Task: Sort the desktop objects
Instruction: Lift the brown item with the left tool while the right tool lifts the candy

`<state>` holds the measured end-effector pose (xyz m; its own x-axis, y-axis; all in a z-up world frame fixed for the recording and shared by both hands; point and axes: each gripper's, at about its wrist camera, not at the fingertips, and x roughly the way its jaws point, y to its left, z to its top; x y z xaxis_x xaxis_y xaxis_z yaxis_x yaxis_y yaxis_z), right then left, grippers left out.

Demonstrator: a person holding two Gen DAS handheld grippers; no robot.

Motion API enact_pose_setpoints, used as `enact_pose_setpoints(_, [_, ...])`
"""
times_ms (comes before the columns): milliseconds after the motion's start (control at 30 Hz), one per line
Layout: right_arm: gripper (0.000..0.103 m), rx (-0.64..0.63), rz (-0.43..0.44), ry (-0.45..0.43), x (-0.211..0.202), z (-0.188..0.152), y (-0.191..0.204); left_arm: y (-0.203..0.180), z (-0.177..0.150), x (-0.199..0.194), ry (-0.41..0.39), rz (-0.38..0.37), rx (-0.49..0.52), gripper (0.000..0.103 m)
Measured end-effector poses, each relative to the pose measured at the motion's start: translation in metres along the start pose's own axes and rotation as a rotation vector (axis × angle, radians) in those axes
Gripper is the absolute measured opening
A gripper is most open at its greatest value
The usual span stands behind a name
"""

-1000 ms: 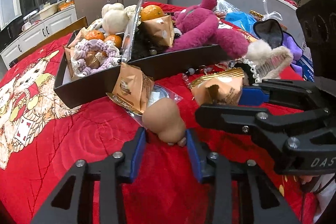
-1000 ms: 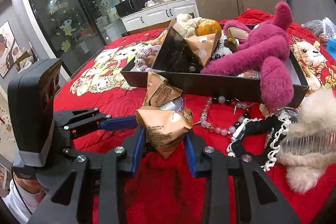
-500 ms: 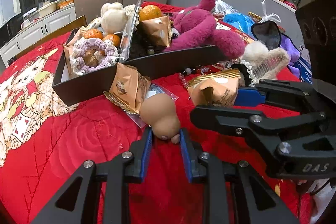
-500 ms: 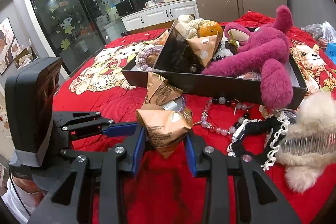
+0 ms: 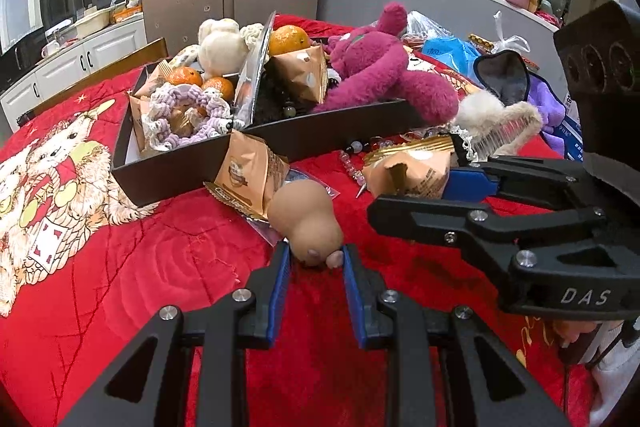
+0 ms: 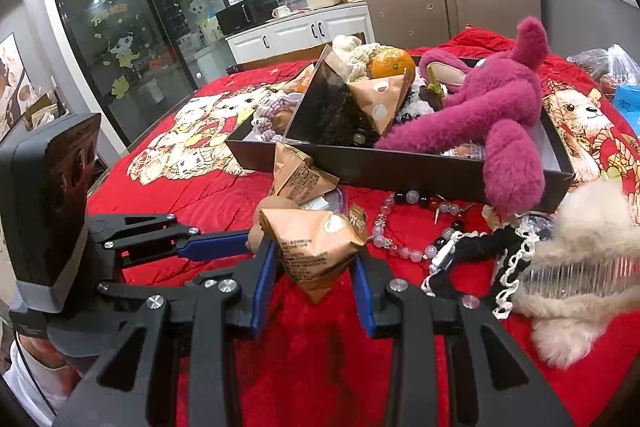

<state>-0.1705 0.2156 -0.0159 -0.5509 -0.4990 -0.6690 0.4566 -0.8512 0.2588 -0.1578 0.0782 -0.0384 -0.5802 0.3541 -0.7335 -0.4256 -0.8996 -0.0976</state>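
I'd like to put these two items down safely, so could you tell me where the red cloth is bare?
Bare red cloth lies left of the gourd, in front of the black box. To the right it is crowded: beads, snack packets and a furry comb.

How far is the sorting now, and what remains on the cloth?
Done: oranges, a plush and a packet lie in the box. In hand: left gripper shut on the gourd; right gripper shut on a second packet. Left: another packet, beads, the furry comb.
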Motion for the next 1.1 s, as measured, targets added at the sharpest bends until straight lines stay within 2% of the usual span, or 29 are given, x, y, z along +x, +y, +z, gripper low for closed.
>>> enact_pose_setpoints(267, [0.036, 0.000, 0.001, -0.001, 0.000, -0.001, 0.001, 0.000, 0.000, -0.006, -0.016, 0.040, -0.004, 0.027])
enact_pose_setpoints(533, [0.036, 0.002, -0.003, -0.025, -0.005, 0.001, 0.004, -0.002, 0.002, -0.016, -0.055, 0.022, -0.021, 0.027])
enact_pose_setpoints(700, [0.036, 0.005, -0.008, -0.043, -0.010, 0.001, 0.008, -0.005, 0.005, -0.023, -0.077, 0.065, -0.020, 0.027])
enact_pose_setpoints(833, [0.036, 0.006, -0.011, -0.058, -0.018, 0.001, 0.012, -0.003, 0.009, -0.034, -0.114, 0.060, -0.045, 0.027])
enact_pose_setpoints(933, [0.036, 0.031, 0.027, -0.083, -0.028, 0.005, 0.014, 0.000, 0.014, -0.045, -0.135, 0.060, -0.076, 0.027])
enact_pose_setpoints(1100, [0.036, 0.030, 0.041, -0.125, -0.044, 0.015, 0.020, 0.001, 0.021, -0.064, -0.169, 0.080, -0.083, 0.027])
